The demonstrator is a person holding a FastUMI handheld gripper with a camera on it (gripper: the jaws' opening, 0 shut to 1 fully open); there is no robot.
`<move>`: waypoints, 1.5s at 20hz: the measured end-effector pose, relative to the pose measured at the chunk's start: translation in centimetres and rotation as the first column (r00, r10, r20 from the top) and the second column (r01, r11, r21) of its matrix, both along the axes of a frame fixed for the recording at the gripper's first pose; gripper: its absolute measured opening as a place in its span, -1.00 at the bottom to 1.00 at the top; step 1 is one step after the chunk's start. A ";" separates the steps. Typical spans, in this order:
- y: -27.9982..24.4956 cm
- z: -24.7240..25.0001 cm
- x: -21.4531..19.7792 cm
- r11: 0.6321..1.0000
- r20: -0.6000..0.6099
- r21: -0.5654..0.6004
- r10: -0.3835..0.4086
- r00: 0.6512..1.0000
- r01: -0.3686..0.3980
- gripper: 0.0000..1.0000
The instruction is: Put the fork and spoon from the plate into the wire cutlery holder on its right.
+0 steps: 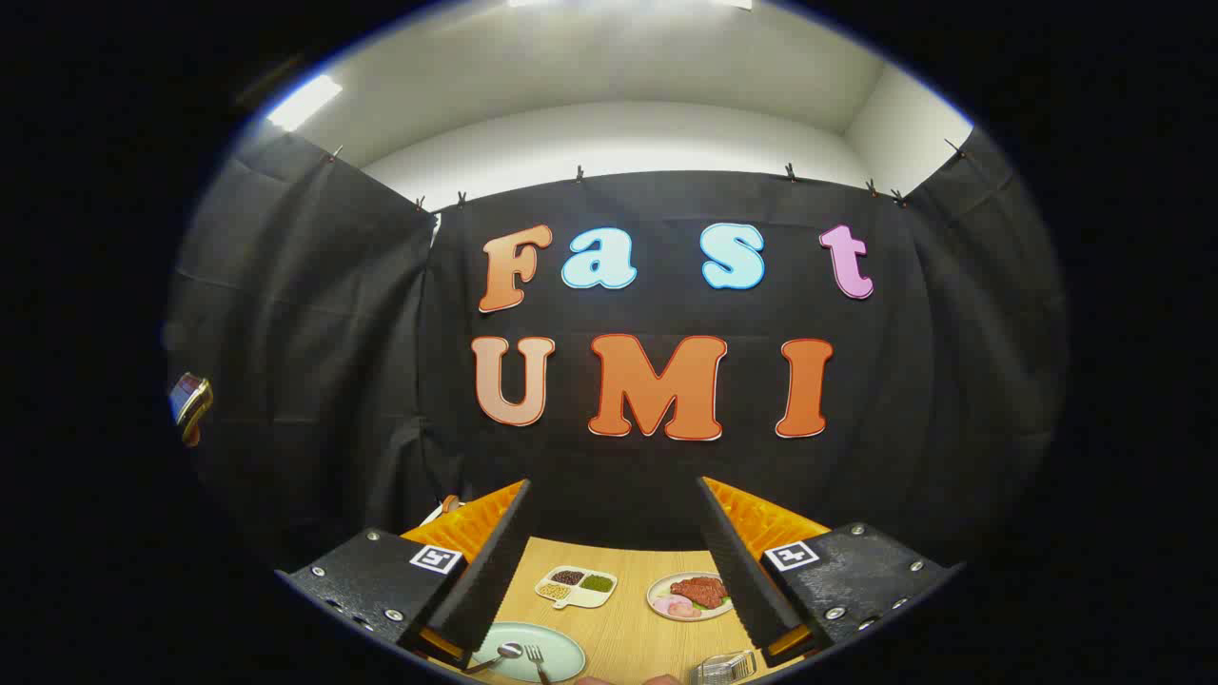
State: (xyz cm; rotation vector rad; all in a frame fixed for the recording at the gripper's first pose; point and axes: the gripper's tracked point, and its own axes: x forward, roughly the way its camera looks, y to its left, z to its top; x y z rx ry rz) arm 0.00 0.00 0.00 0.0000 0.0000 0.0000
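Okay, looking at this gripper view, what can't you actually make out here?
- Fork: handle end cut off at the view's bottom edge.
- Spoon: handle partly hidden behind a finger of the open gripper.
- Wire holder: lower part cut off; too small to tell whether anything is inside.
- Green plate: near rim cut off.
- Divided dish and meat plate: foods too small to identify.
- Object on the wall: blurred.

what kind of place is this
Probably a staged recording booth, not a real kitchen: black cloth wall clipped up around a wooden table set with a plate holding fork and spoon. The open gripper hangs above.
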 end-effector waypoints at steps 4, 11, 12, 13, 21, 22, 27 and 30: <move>0.6 0.1 0.0 1.000 -0.001 -0.001 0.015 1.000 -0.015 0.98; 1.5 0.4 0.4 0.999 0.003 -0.012 0.045 0.999 -0.045 0.98; 1.6 0.4 0.3 0.999 0.004 -0.012 0.048 0.999 -0.048 0.98; 1.7 0.5 0.4 0.999 0.004 -0.013 0.052 0.999 -0.052 0.98; 2.9 -2.4 0.9 0.995 -0.074 -0.023 0.095 0.993 -0.097 0.99; 3.1 -2.9 1.0 0.994 -0.095 -0.019 0.106 0.990 -0.108 0.99; 4.6 -7.0 1.0 0.980 -0.215 -0.024 0.187 0.959 -0.196 0.99; 5.7 -9.9 0.7 0.963 -0.305 -0.025 0.247 0.920 -0.267 0.99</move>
